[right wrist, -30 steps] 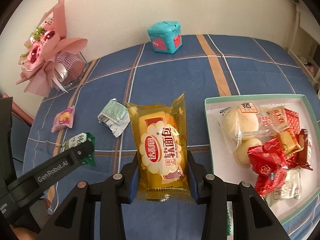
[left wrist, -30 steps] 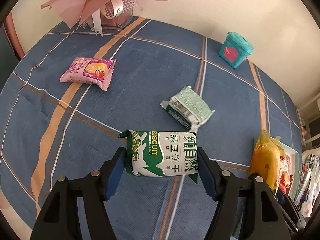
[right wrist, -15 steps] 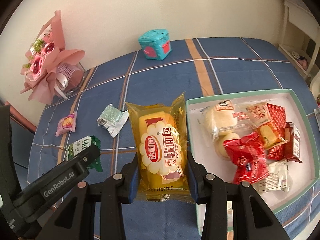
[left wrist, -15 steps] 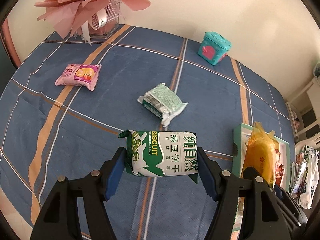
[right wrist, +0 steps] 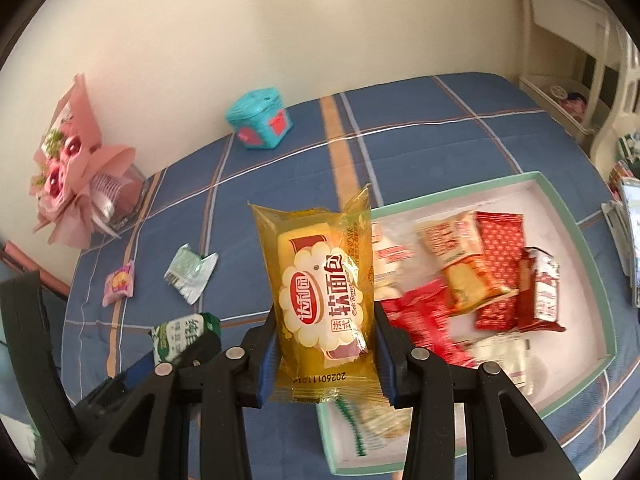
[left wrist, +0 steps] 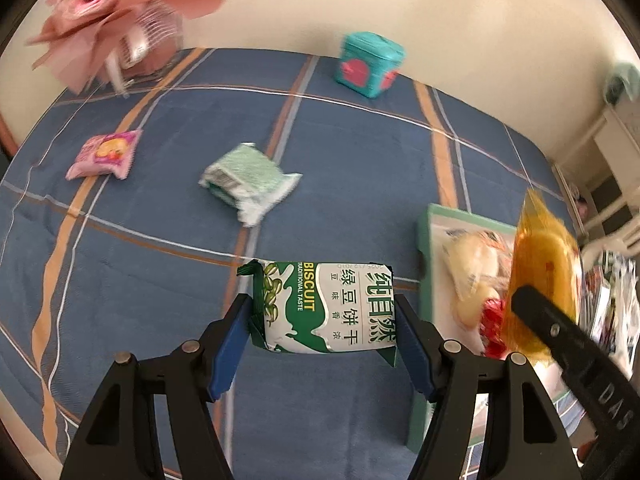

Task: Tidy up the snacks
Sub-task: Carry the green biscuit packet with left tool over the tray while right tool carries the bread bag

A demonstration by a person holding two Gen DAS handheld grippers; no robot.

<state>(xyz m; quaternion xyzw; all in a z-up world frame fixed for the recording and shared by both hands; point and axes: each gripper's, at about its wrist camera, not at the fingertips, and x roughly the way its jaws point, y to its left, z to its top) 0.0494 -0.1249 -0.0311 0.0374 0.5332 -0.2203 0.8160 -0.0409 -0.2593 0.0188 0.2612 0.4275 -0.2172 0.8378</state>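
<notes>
**Both grippers loaded, tray partly filled**

We see the left gripper (left wrist: 324, 320) pinching a green-and-white biscuit pack (left wrist: 326, 306) by its two short ends, blue pads pressed against the wrapper, pack held crosswise above the blue plaid tablecloth (left wrist: 160, 280). Same pack shows in the right wrist view at lower left (right wrist: 182, 336), clear of the cloth.

The right gripper (right wrist: 324, 354) clamps a yellow soft-bread packet (right wrist: 320, 300) on its long sides, packet standing up along the fingers. In the left wrist view that packet (left wrist: 546, 276) hangs over the tray's near part, the right gripper's black finger (left wrist: 560, 332) across it.

The white tray with a mint-green rim (right wrist: 576, 236) sits on the cloth at the right. Inside we count red-wrapped snacks (right wrist: 500, 248), an orange-and-white pack (right wrist: 460, 268), a red-and-white box-like pack (right wrist: 542, 288), pale buns in clear wrap (left wrist: 472, 264); some are blurred, we can't tell exact kinds.

Still loose on the cloth: a pale green wrapped snack (left wrist: 248, 180) near the middle and a pink snack packet (left wrist: 106, 154) to its left, well apart from the tray.

At the wall side: a teal box with pink hearts (left wrist: 370, 64) and a pink flower bouquet (right wrist: 72, 172).
</notes>
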